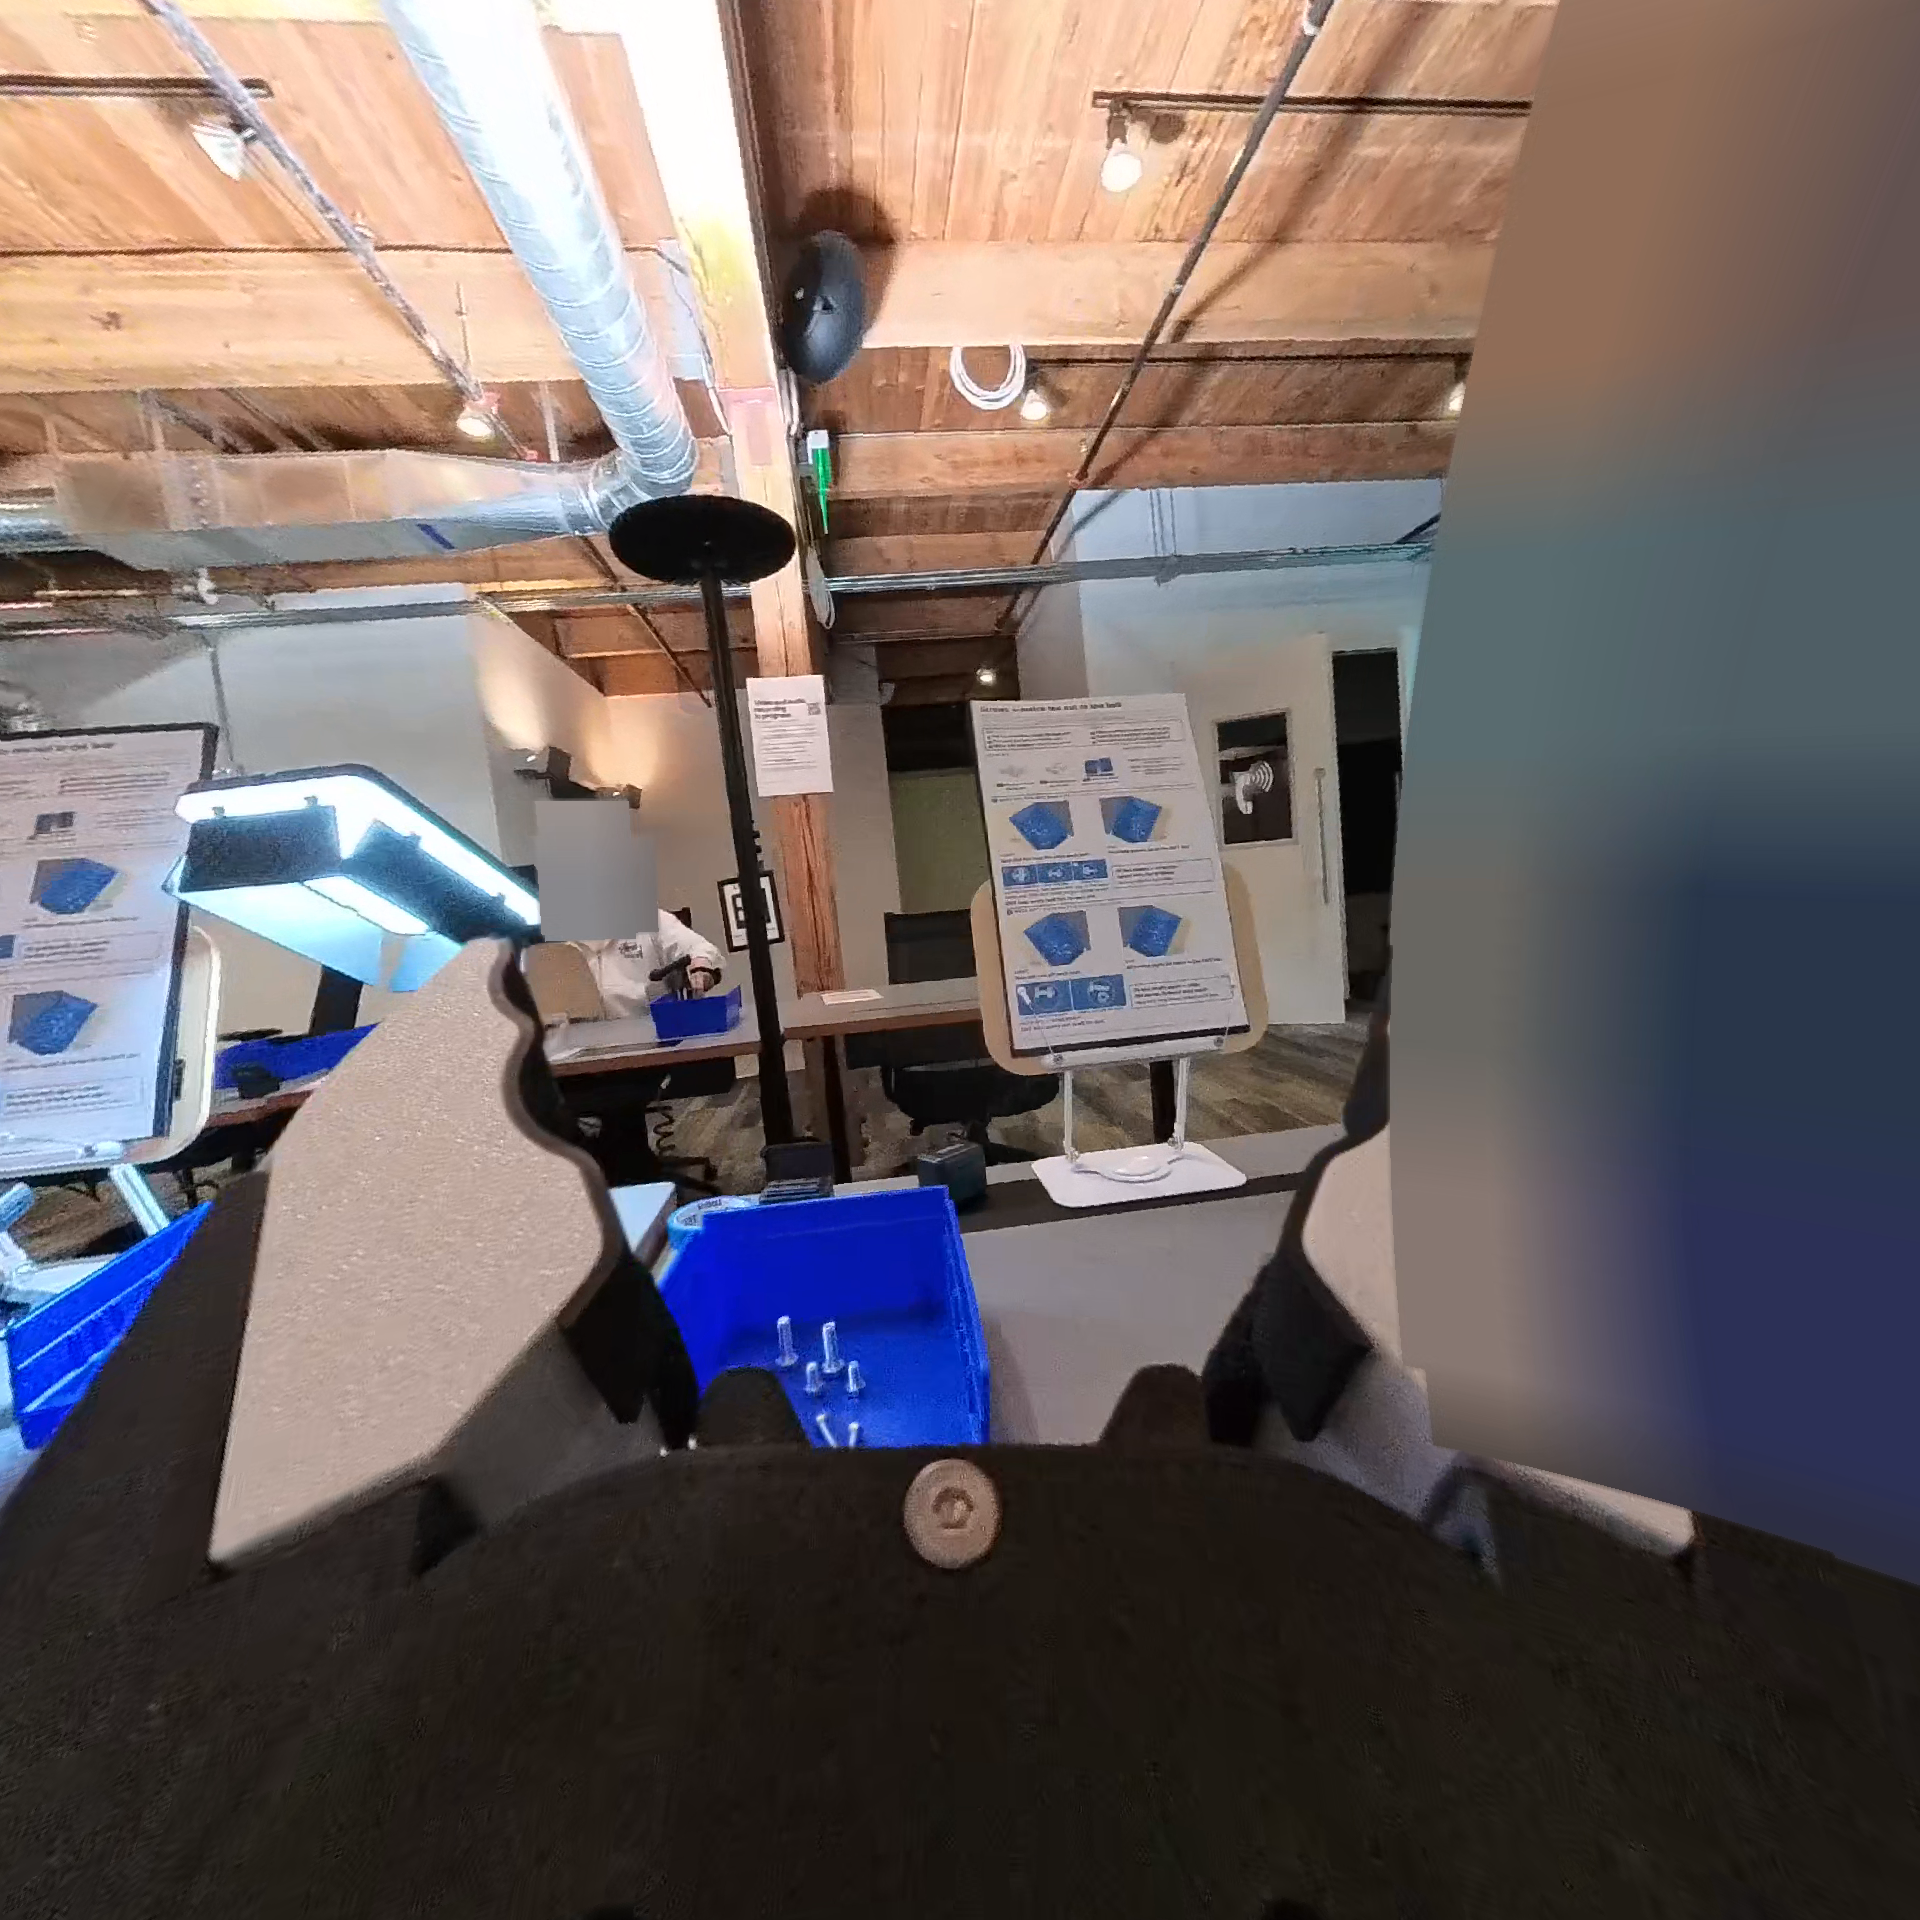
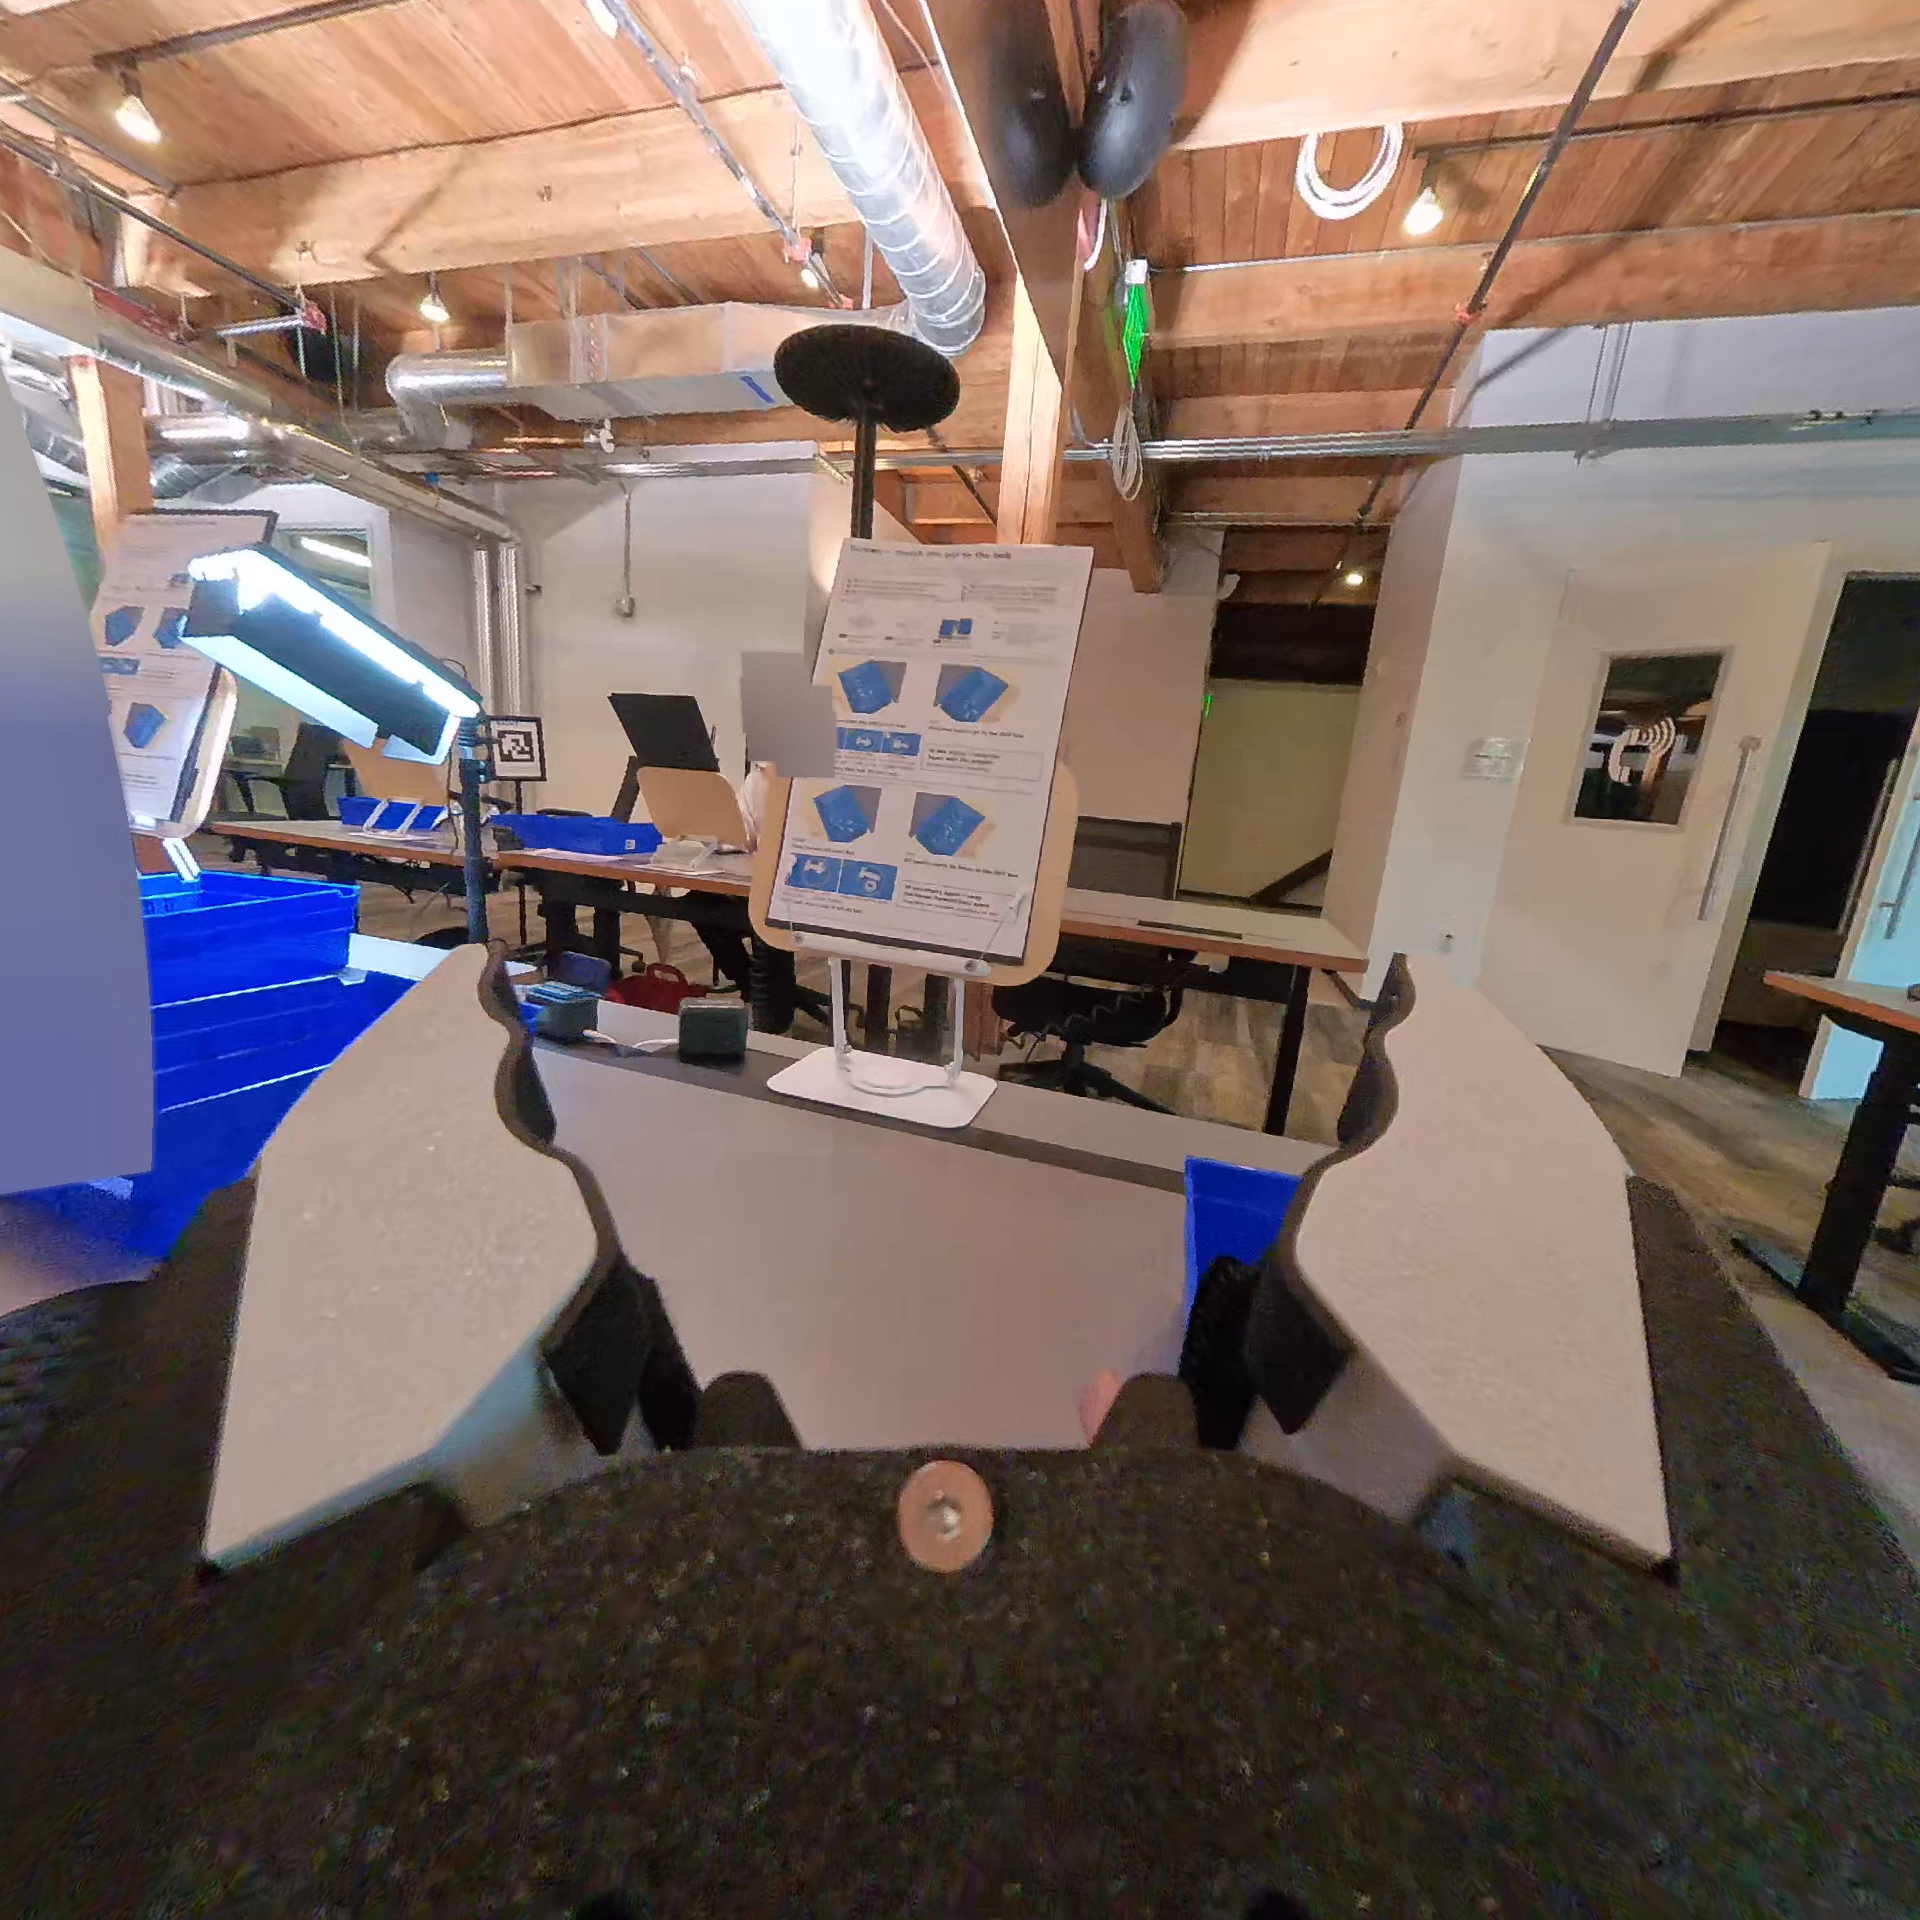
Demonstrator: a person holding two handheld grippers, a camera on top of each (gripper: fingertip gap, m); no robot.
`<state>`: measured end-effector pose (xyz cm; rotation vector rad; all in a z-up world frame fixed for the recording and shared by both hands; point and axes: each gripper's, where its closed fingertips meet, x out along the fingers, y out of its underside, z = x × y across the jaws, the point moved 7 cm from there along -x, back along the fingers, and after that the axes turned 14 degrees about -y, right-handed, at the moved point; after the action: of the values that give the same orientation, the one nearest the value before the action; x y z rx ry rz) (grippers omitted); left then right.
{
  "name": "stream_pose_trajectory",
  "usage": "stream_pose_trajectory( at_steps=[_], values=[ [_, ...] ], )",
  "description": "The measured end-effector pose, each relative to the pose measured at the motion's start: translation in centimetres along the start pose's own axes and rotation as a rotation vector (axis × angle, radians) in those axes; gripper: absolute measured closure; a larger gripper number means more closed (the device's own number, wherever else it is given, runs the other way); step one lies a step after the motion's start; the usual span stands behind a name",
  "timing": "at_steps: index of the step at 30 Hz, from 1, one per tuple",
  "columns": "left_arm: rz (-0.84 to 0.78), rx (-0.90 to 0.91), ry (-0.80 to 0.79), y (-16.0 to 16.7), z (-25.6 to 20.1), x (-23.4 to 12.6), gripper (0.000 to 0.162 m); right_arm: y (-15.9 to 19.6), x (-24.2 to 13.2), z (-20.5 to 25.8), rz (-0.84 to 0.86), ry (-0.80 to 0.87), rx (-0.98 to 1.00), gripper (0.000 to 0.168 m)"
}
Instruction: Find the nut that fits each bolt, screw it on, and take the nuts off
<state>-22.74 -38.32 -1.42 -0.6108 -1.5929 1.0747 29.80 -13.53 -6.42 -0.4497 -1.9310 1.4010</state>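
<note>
Both tongs are spread wide and hold nothing. My left tongs (image 1: pixel 935 1164) are raised above the grey table (image 1: pixel 1122 1288), tipped up toward the room; a blurred patch covers much of their right finger. My right tongs (image 2: pixel 940 1049) also sit high, jaws wide apart, bare tabletop between them.

Bolts (image 1: pixel 826 1371): several pale ones lie loose in the blue bin (image 1: pixel 935 1278), seen between the left fingers, near the bin's floor centre. None carries a nut that I can see. No nuts in view at all. A second blue bin (image 2: pixel 1231 1216) shows only a corner behind the right finger; contents hidden.

Judgement: nothing started yet. Matching, screwing on and taking off all remain.

Table: grey, mostly bare, with a sheet on a white stand (image 2: pixel 883 1091) at the far edge. A lamp (image 2: pixel 322 655) glows at left.

Room: open workshop, wood ceiling, silver duct, long desks, more blue bins, a person seated at a desk behind.
</note>
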Motion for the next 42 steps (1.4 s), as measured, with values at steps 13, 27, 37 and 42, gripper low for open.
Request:
stream_pose_trajectory(
  at_steps=[13, 27, 37, 42],
  values=[
    [0.164, 0.081, -0.027, 6.3, 0.5, 3.9, 0.017, 1.2, 0.9, 1.0, 0.064, -0.074, -0.078, 0.030],
    [0.807, 0.111, 0.243, 25.8, -6.2, 14.6, 0.065, 9.8, 9.6, 0.9, 0.295, -0.247, 0.134, 0.066],
    [0.981, 0.252, 0.083, 33.9, -5.1, 15.7, 0.092, 15.4, 12.4, 2.7, 0.379, -0.304, 0.229, 0.075],
    [0.978, 0.269, 0.098, 34.9, -5.2, 16.1, 0.138, 16.4, 12.5, 2.3, 0.376, -0.284, 0.265, 0.078]
  ],
)
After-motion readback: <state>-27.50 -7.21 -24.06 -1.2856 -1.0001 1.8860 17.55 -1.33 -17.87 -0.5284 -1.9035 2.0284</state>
